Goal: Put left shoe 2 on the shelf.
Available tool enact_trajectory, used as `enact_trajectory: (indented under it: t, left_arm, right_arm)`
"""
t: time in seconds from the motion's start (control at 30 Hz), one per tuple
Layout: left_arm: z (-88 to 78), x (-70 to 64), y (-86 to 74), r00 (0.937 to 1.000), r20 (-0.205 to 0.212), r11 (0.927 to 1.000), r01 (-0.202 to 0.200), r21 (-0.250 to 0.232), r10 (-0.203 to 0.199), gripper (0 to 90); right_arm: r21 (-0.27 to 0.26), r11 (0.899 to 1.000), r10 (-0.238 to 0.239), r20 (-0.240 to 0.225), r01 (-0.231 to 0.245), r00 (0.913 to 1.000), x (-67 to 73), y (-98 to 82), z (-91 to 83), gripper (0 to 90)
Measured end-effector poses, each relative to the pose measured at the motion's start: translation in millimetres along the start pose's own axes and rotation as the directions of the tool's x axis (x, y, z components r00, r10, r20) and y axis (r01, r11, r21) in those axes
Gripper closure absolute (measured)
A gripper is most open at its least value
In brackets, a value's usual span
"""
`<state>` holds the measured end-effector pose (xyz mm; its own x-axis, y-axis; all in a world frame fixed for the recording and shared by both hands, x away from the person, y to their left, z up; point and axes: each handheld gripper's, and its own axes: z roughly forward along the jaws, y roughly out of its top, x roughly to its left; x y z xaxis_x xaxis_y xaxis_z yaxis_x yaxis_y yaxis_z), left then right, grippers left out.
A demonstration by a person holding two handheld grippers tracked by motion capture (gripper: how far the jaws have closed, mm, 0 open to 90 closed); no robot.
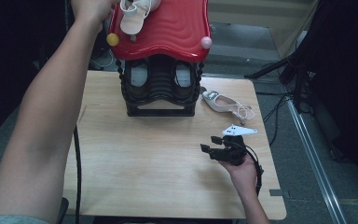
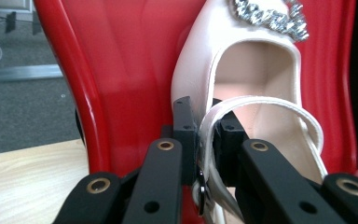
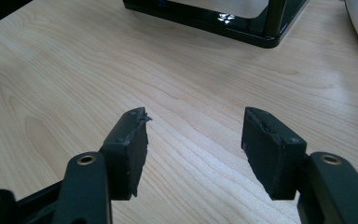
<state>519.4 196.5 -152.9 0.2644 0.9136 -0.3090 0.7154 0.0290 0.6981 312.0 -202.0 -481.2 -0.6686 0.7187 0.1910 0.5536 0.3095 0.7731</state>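
You have two pale shoes in sight from the high view: one shoe lies on the red top of the black rack, and a second shoe lies on the table just right of the rack's foot. There is one rack, with two dark openings under its top.

Your left gripper view adds what the high view cannot: your left gripper has its jaws nearly together, pinching the shoe's thin strap, and a glittering ornament sits on the toe. Your right gripper view shows your right gripper with its jaws wide apart and nothing between them, over bare wood.

Your left arm stretches far forward to the rack's top; your right hand rests low near the table's right edge.
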Motion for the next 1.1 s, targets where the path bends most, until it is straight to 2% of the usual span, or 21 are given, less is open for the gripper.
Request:
enact_trajectory:
  t: [0.1, 0.23, 0.3, 0.6, 0.7, 0.87, 0.97, 1.1]
  left_arm:
    - [-0.2, 2.6, -4.3, 1.0000, 0.009, 0.9999, 0.001, -0.014, -0.001, 82.4]
    - [-1.5, -2.1, -12.9, 0.9994, -0.010, 0.9993, -0.032, -0.017, 0.032, 80.7]
    - [-1.7, -4.0, -16.1, 0.9991, -0.009, 0.9991, -0.042, -0.002, 0.042, 79.4]
    - [-5.4, -0.6, -19.1, 0.9976, 0.049, 0.9974, -0.051, 0.050, 0.049, 62.7]
    - [-10.1, 0.1, -18.2, 0.9967, 0.064, 0.9977, -0.053, 0.042, 0.051, 57.9]
    - [-20.9, 1.3, -16.5, 0.9951, 0.082, 0.9980, -0.057, 0.029, 0.055, 55.3]
    - [-29.0, 0.2, -15.9, 0.9939, 0.074, 0.9962, -0.083, 0.026, 0.081, 54.4]
    - [-38.1, -0.1, -17.1, 0.9914, 0.086, 0.9945, -0.101, 0.027, 0.098, 54.0]
  right_arm:
    - [0.006, 1.000, 0.002, 0.001, -0.002, 1.0000, 0.3, -0.1, 0.4, 41.5]
    - [0.005, 1.000, -0.002, -0.001, 0.002, 1.0000, -0.2, 0.4, 1.6, 41.6]
    - [0.007, 1.000, -0.002, -0.001, 0.002, 1.0000, 0.0, 0.7, 1.6, 41.5]
    - [0.006, 1.000, 0.003, 0.003, -0.003, 1.0000, -0.9, 1.6, 0.6, 41.5]
    - [0.006, 1.000, 0.006, 0.002, -0.006, 1.0000, -1.6, 1.9, 0.2, 41.9]
    - [0.008, 1.000, 0.012, 0.003, -0.013, 0.9999, -2.9, 2.8, -1.4, 42.2]
    - [0.005, 1.000, 0.013, 0.006, -0.013, 0.9999, -3.9, 3.2, -1.7, 42.2]
    - [0.006, 1.000, 0.011, 0.007, -0.011, 0.9999, -4.3, 4.4, -1.9, 42.6]
